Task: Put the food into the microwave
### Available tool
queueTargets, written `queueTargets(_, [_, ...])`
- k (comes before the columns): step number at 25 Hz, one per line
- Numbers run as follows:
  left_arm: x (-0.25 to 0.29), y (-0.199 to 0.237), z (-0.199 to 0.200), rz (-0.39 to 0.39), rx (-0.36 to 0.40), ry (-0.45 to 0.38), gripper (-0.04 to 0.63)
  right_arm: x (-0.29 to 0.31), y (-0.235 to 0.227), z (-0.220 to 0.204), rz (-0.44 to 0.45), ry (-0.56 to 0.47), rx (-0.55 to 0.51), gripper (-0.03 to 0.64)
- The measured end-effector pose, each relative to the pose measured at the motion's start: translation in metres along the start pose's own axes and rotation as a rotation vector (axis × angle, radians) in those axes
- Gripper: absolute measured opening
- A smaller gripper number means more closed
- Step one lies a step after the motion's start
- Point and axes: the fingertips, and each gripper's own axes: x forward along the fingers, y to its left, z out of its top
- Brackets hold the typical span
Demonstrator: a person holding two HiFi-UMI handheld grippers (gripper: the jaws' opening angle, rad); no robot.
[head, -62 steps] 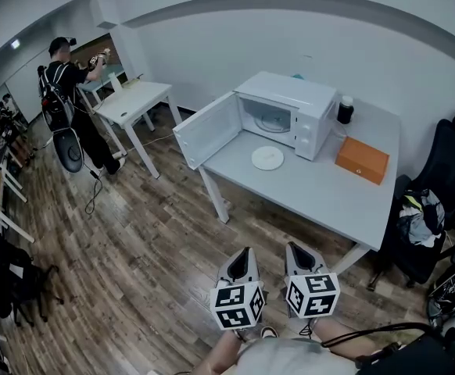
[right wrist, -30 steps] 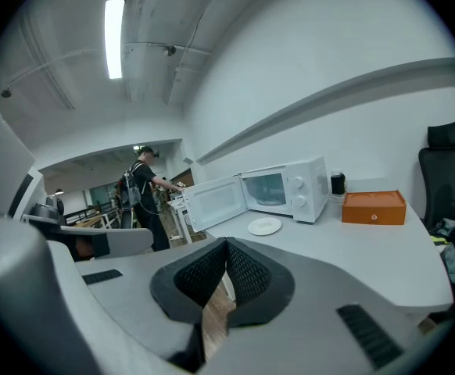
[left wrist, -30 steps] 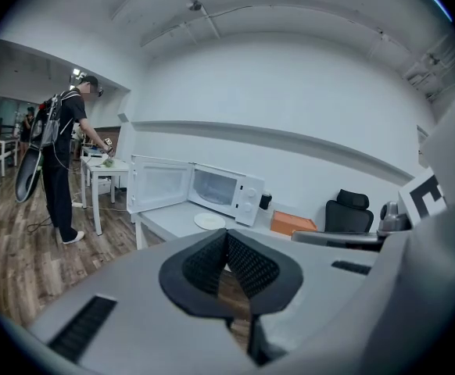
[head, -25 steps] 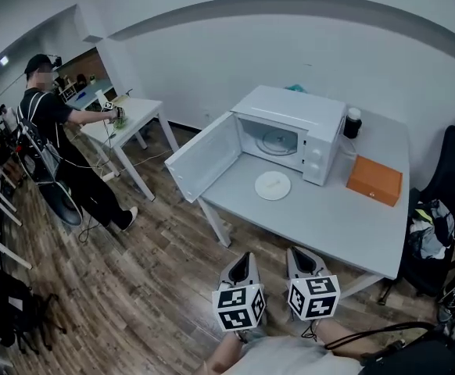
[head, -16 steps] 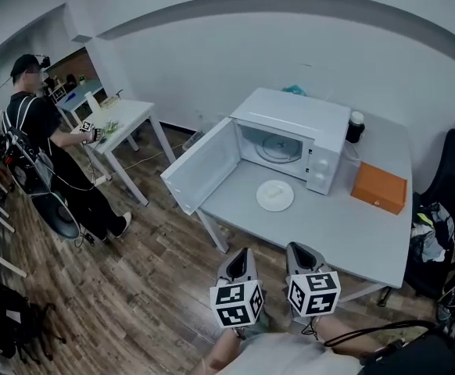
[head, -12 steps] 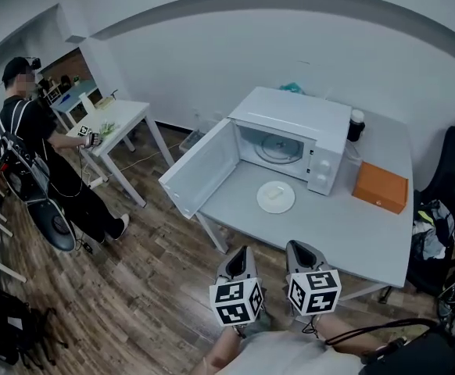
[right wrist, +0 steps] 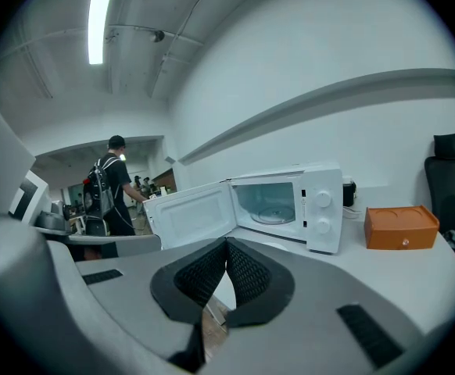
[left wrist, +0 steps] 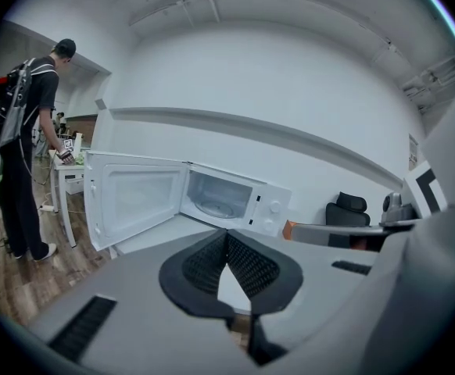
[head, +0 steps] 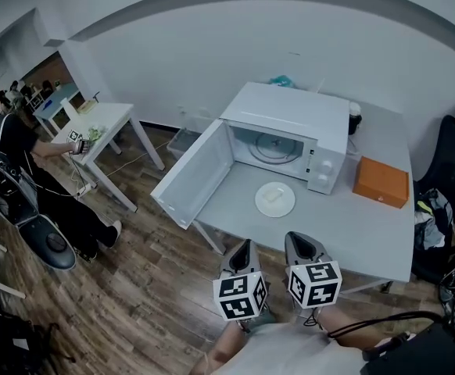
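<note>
Two hand-held grippers are hanging short of the grey table (head: 368, 225), the left gripper (head: 243, 248) and the right gripper (head: 299, 242) both pinched closed on nothing. The round white plate (head: 275, 199) is lying on the table just before the white microwave oven (head: 321, 123), whose door (head: 192, 178) is swinging out past the table's edge.

The thin, flat plate is looking hard to pinch; a shallow grip could tip it and spill whatever it carries, and the jutting door is inviting a knock on the way in.

Only the head view is showing the plate. The left gripper view is revealing the glass turntable (left wrist: 214, 207) inside and a standing person (left wrist: 20, 147) beyond the door.
</note>
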Motion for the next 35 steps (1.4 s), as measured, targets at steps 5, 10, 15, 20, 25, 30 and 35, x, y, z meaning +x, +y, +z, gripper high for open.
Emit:
queueTargets(5, [0.022, 0.009, 0.013, -0.024, 0.018, 0.002, 0.002, 0.020, -0.005, 0.010, -0.030, -0.009, 0.014, 0.017])
queueTargets(10, [0.042, 0.018, 0.022, -0.041, 0.020, 0.009, 0.002, 0.038, -0.012, 0.014, -0.054, -0.004, 0.023, 0.017])
queueTargets(15, [0.062, 0.025, 0.027, -0.063, 0.028, 0.021, 0.002, 0.056, -0.016, 0.017, -0.073, 0.001, 0.038, 0.017])
queueTargets(20, [0.082, 0.032, 0.033, -0.074, 0.035, 0.034, 0.002, 0.071, -0.024, 0.021, -0.095, 0.001, 0.058, 0.017])
queueTargets(25, [0.097, 0.035, 0.035, -0.066, 0.030, 0.044, 0.002, 0.080, -0.036, 0.020, -0.106, 0.014, 0.076, 0.017])
queueTargets(30, [0.112, 0.038, 0.028, -0.035, 0.027, 0.074, 0.002, 0.091, -0.048, 0.016, -0.089, 0.031, 0.088, 0.017])
queueTargets(35, [0.123, 0.032, 0.029, -0.023, 0.041, 0.080, 0.002, 0.100, -0.059, 0.018, -0.064, 0.042, 0.096, 0.017])
